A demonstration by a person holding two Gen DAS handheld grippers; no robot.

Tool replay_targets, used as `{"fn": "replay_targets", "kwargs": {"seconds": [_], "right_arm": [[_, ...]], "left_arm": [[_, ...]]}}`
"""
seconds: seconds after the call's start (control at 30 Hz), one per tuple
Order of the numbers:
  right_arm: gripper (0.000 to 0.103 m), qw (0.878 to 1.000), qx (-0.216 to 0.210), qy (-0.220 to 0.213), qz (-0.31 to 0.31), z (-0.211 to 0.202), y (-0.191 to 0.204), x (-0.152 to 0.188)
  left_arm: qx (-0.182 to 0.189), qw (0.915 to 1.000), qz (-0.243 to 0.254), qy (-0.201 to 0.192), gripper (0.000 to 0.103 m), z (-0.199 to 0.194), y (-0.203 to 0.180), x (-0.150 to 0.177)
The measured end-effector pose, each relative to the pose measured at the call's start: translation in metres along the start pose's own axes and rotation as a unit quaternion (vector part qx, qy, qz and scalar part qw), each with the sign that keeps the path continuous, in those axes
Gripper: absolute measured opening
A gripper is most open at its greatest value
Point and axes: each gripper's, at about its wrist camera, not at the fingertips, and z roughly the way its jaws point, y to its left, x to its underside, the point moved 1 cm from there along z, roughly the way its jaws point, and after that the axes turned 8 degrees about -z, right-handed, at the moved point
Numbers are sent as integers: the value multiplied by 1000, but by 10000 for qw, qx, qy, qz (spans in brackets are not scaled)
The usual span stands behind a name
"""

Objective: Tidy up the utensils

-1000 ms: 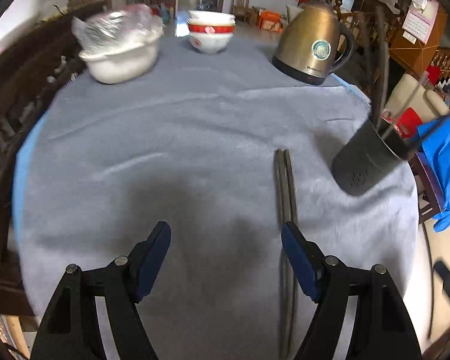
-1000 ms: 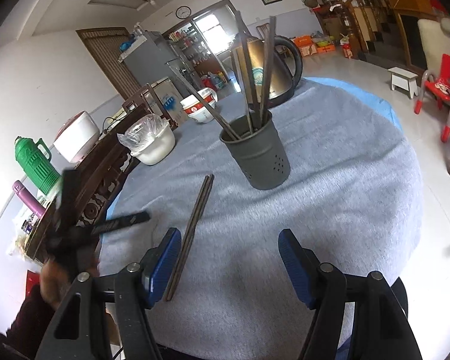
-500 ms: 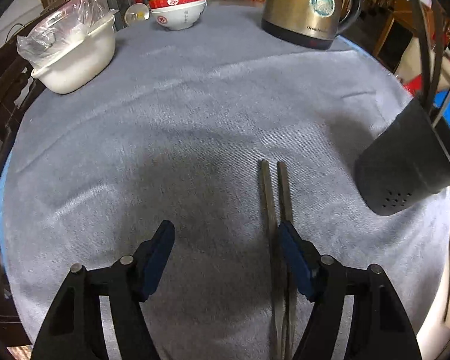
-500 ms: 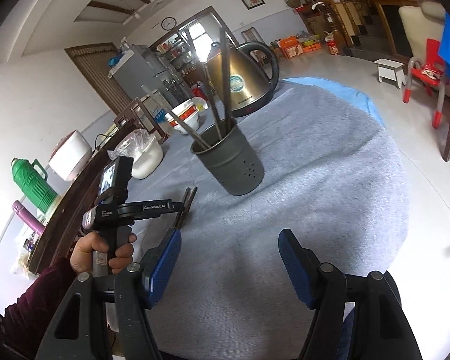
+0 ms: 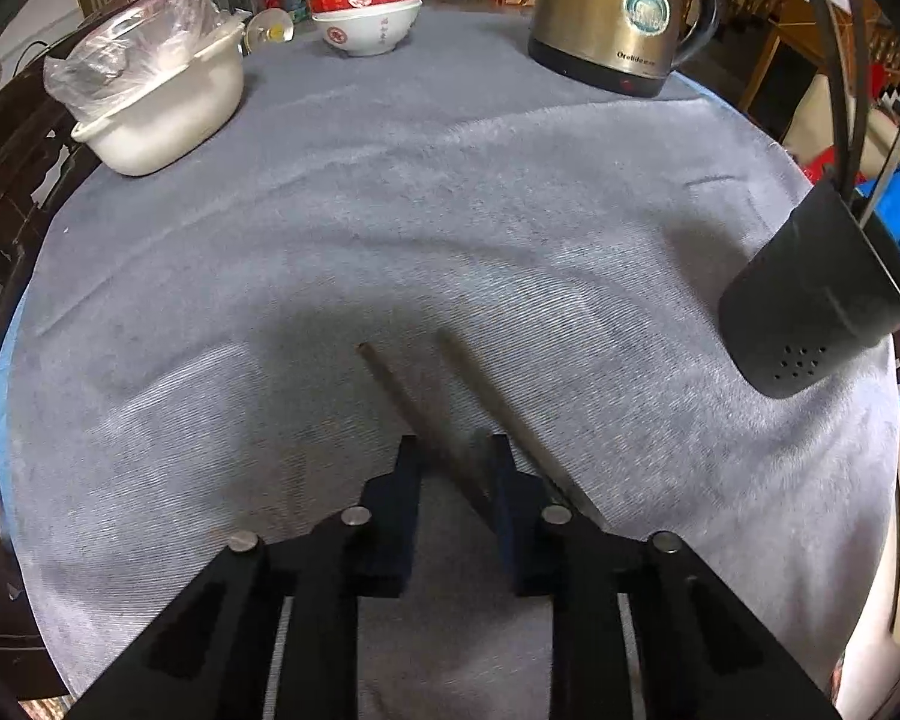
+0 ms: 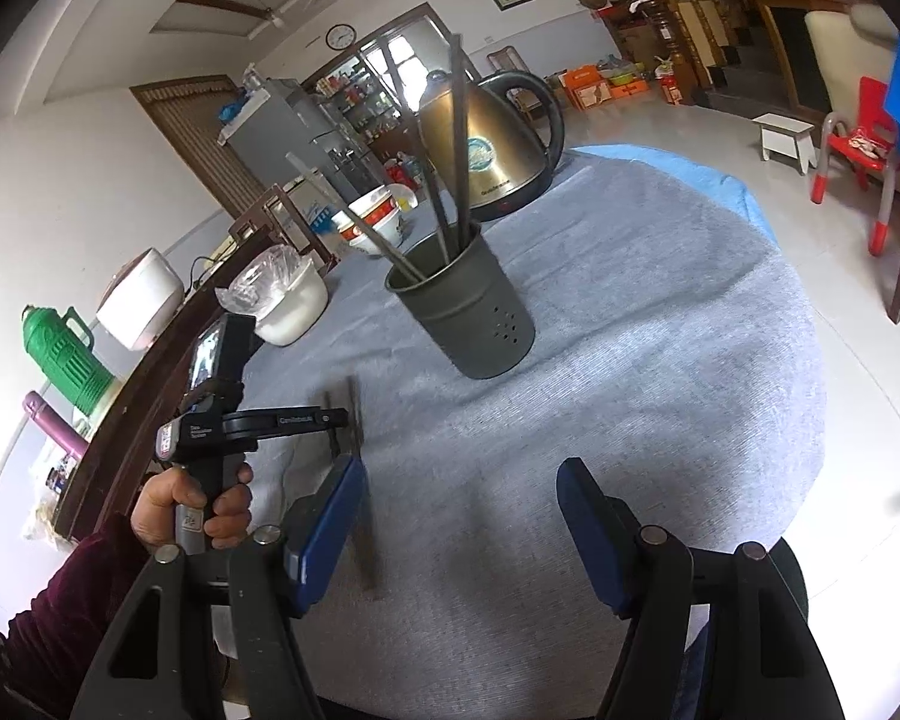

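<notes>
Item: left gripper point(image 5: 456, 450). Held low over the grey tablecloth point(image 5: 510, 228), pointing steeply down. Its jaws have just been closing and now stand narrow, with 1 dark chopstick point(image 5: 411, 405) passing between them; whether the pads actually press on it cannot be told.

Item: second chopstick point(image 5: 498, 405). Lies on the cloth just outside the right-hand finger point(image 5: 507, 480) of that gripper, splayed apart from the first at the far tips.

Item: utensil holder point(image 6: 468, 312). Dark metal cup with small holes near its base, upright on the cloth, beyond and to the right of the 2 loose chopsticks as the left wrist view shows them. Holds several more long dark chopsticks point(image 6: 459, 144), leaning at different angles.

Item: right gripper point(image 6: 459, 525). Hovers above the near part of the table, blue pads wide apart, nothing between them.

Item: left hand point(image 6: 192, 507). In a dark red sleeve point(image 6: 48, 600), wrapped around the handle of the left gripper, at the left of the right wrist view.

Other table goods: brass-coloured electric kettle point(image 5: 615, 12) at the far edge; stacked red-and-white bowls point(image 5: 366, 3) left of it; white tub point(image 5: 162, 111) covered with clear plastic point(image 5: 132, 54) at the far left.
</notes>
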Motion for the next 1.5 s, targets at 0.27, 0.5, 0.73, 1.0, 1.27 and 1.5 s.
{"fn": "replay_targets", "kwargs": {"seconds": [0.27,0.5,0.73,1.0,1.27,1.5], "right_arm": [[71,9996,17,121,-241,5,17,3],[71,9967,-115,462,-658,28,43,-5],[71,9818,-386,1243,-1382,100,89,-25],[67,9609,-320,1762,-2110,190,147,-41],[40,9492,78,2257,-2192,249,147,-47],[29,9596,255,2296,-1604,254,121,-51]], "left_arm": [[318,9992,196,103,14,-1,38,7],[578,9982,-163,55,34,-14,64,6],[667,9963,-535,-72,34,-41,91,24],[81,9972,-696,-271,41,-74,109,61],[-422,9954,-585,-633,44,-103,108,66],[-706,9931,-360,-870,49,-109,92,60]]}}
